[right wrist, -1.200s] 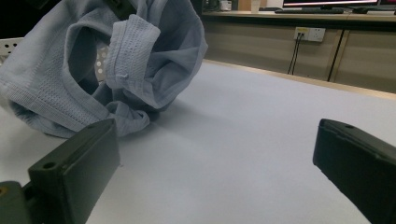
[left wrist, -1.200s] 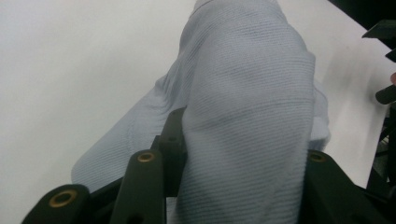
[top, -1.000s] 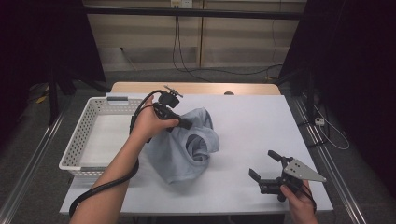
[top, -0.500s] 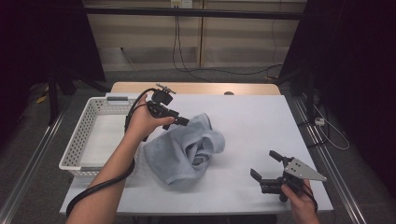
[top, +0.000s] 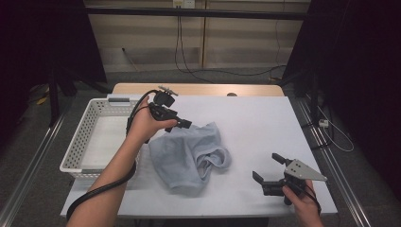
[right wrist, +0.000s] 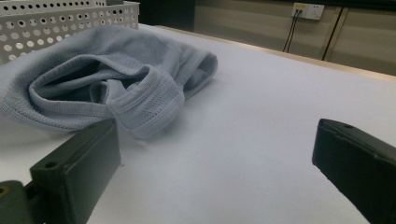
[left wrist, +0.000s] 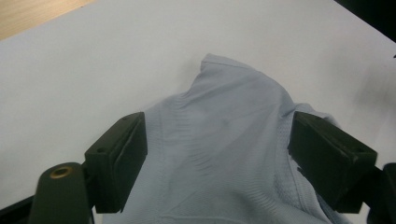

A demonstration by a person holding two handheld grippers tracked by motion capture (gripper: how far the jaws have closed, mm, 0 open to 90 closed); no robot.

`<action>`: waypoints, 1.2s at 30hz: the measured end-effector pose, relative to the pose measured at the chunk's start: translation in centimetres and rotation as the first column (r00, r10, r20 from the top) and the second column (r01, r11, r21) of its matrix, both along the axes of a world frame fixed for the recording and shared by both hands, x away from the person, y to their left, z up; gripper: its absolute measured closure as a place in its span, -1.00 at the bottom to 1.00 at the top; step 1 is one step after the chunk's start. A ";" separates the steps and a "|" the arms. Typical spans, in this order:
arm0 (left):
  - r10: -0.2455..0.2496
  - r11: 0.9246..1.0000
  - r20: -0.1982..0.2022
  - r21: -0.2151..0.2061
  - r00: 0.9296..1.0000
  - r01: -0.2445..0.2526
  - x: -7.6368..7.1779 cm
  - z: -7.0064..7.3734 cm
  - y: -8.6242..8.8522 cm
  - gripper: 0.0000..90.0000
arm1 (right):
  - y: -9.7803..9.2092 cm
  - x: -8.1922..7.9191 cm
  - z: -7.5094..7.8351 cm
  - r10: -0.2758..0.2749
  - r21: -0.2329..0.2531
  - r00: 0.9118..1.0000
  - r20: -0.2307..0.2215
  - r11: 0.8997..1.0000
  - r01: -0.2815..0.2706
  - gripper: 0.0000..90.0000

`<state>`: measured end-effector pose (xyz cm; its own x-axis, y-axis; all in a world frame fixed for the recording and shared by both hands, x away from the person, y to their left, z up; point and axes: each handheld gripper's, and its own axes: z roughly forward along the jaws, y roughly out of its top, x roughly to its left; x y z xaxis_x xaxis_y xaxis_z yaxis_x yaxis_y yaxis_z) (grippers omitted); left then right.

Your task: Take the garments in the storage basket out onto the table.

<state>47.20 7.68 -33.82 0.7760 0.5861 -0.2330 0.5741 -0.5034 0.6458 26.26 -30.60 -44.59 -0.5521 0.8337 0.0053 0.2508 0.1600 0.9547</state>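
Observation:
A light blue knit garment (top: 189,156) lies crumpled on the white table (top: 265,123), its ribbed opening turned toward the right gripper. My left gripper (top: 182,124) hovers just over the garment's back left edge, beside the basket. In the left gripper view the jaws stand wide apart with the garment (left wrist: 224,140) lying loose below them, so the left gripper (left wrist: 219,123) is open. My right gripper (top: 267,166) is held near the table's front right, open and holding nothing, a short way right of the cloth. In the right gripper view the garment (right wrist: 112,79) is ahead and to the left of the right gripper (right wrist: 215,154).
A white perforated basket (top: 75,146) stands at the table's left edge, also seen as the basket (right wrist: 60,21) behind the cloth. A wooden strip (top: 198,89) runs along the table's far edge. Cables hang at the back wall.
The left gripper, which held the garment bunched up off the table, has moved back and left and let go. The garment now lies spread on the table. The right gripper has barely moved.

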 end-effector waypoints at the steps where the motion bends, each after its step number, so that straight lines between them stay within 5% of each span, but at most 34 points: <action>1: 0.004 1.000 0.001 -0.002 1.000 -0.004 0.0 -0.1 0.0 -0.57 | 0.0 0.0 0.1 -0.003 -0.003 1.000 -0.004 1.000 0.003 -0.98; 25: 0.003 1.000 0.032 -0.025 0.999 -0.002 -1.1 0.0 0.3 -0.64 | 5.2 3.2 1.5 0.062 -0.071 0.995 -0.075 0.995 -0.067 -0.88; 36: 0.026 0.999 0.033 -0.023 0.999 -0.025 -1.6 0.0 1.3 -0.65 | 8.5 5.2 1.5 0.131 -0.090 0.984 -0.124 0.986 -0.142 -0.57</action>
<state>45.58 8.94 -33.87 0.7685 0.6005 -0.2208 0.5647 -0.4743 0.6754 31.49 -22.13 -43.11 -0.6612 0.7502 -0.0009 0.3296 0.2915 0.8980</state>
